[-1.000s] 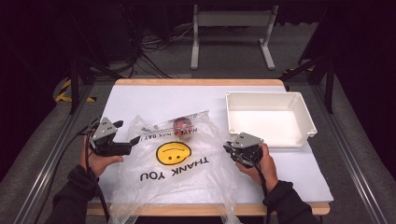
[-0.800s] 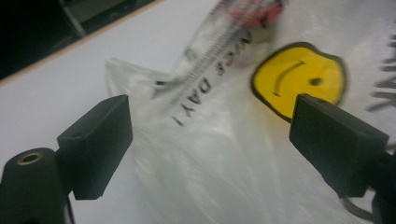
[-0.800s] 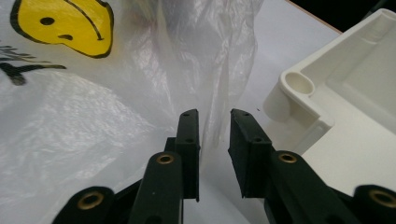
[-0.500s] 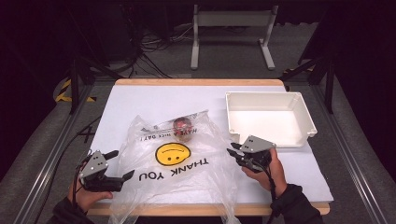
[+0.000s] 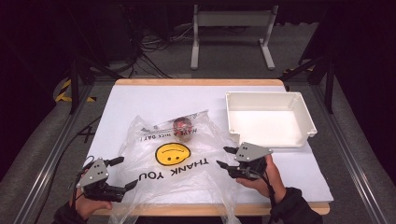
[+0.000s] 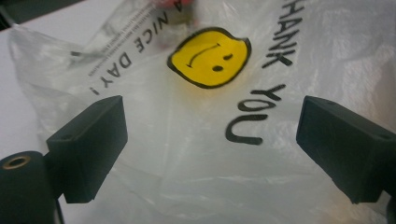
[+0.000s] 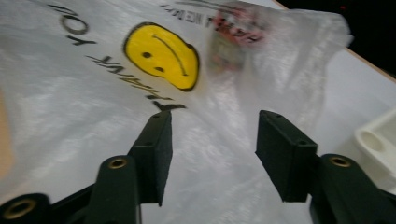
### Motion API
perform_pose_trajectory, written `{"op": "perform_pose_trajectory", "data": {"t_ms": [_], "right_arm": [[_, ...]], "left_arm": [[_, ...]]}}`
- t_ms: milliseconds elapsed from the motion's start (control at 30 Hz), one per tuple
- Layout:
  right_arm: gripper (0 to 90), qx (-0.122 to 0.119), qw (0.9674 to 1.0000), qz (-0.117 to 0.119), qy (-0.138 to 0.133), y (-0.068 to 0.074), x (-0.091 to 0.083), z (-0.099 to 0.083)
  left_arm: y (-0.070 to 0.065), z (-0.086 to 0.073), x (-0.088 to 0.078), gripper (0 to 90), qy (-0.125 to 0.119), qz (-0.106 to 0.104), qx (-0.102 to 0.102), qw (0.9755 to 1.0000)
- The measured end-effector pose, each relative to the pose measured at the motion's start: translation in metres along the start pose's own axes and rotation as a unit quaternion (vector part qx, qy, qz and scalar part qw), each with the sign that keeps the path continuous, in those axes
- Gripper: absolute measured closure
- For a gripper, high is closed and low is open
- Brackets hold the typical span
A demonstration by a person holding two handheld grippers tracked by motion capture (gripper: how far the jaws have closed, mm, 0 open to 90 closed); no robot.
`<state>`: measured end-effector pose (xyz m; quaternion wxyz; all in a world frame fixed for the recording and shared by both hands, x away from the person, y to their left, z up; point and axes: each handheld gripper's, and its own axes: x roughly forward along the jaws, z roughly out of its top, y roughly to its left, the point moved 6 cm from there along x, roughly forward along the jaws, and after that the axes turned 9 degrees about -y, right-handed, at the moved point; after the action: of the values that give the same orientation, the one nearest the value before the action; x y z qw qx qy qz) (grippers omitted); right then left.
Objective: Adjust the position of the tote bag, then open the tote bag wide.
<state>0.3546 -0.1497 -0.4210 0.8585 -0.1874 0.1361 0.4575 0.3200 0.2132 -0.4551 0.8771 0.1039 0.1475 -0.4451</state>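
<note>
Lying flat on the table (image 5: pixel 140 100), the plastic bag (image 5: pixel 182 172) is flanked by both grippers. The left gripper (image 5: pixel 119 173) is held wide open; the right gripper (image 5: pixel 225 157) has just been opening, nothing clamped. A white tray (image 5: pixel 299 105) is seen whole from above.

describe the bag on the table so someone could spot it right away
On the white table, left of the white tray, lies a crumpled clear plastic bag. It alone bears a yellow smiley face and black THANK YOU lettering, with a small red item inside.

Black two-jaw left gripper (image 5: pixel 120 172), grey three-cornered plate, brass screws, dark sleeves
</note>
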Motion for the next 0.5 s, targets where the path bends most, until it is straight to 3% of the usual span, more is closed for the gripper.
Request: {"op": "perform_pose_trajectory", "data": {"t_ms": [33, 167, 233, 400, 500], "right_arm": [[40.0, -0.009, 0.9998, 0.017, 0.003, 0.009, 0.002, 0.002], [34.6, -0.015, 0.9989, 0.044, 0.001, 0.020, 0.005, 0.006], [29.6, -0.016, 0.9986, 0.049, -0.002, 0.025, 0.007, 0.008], [20.2, -0.020, 0.9978, 0.061, 0.015, 0.035, 0.013, 0.004], [17.6, -0.023, 0.9960, 0.083, 0.023, 0.043, 0.018, 0.000]], "left_arm": [[-0.002, -0.001, 0.001, 9.5, 0.004, -0.006, 0.001, 1.0000], [-0.007, -0.010, 0.007, 11.0, 0.035, -0.018, 0.013, 0.9991], [-0.009, -0.014, 0.010, 16.6, 0.055, -0.016, 0.025, 0.9981], [-0.008, -0.020, 0.015, 29.7, 0.076, -0.023, 0.027, 0.9964], [-0.007, -0.025, 0.018, 39.3, 0.095, -0.023, 0.028, 0.9948]]}}
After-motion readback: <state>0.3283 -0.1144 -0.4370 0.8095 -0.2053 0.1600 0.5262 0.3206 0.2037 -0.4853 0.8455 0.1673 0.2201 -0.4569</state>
